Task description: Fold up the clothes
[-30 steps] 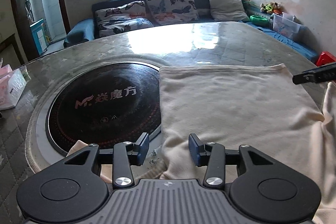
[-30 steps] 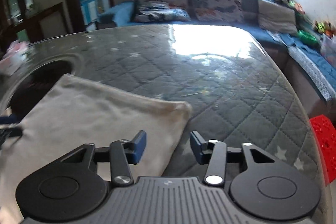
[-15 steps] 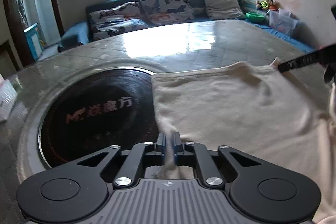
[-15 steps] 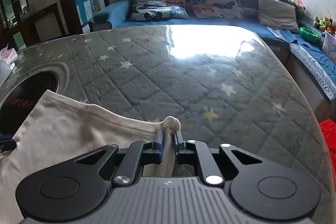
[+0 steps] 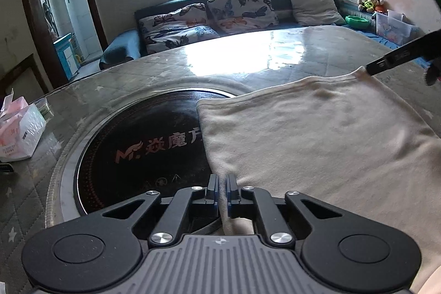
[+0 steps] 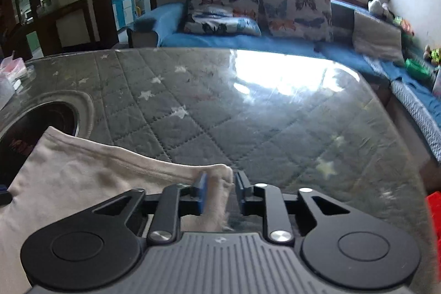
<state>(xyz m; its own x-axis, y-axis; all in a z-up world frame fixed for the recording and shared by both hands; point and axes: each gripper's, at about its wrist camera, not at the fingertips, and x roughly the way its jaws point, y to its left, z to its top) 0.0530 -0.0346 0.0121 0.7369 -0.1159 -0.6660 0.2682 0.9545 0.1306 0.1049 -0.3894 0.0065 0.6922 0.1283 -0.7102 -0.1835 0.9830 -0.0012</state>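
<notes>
The left gripper (image 5: 222, 189) is pinched on the near left corner of the cloth (image 5: 317, 134). The right gripper (image 6: 219, 190) has its jaws a little apart, with the right corner of the cloth lying between them, against the left jaw; I cannot tell if it grips. The cloth lies flat on the table (image 6: 248, 123), partly over the dark round plate (image 5: 137, 145). The fold seems only begun: corners are taken, nothing is laid over yet.
</notes>
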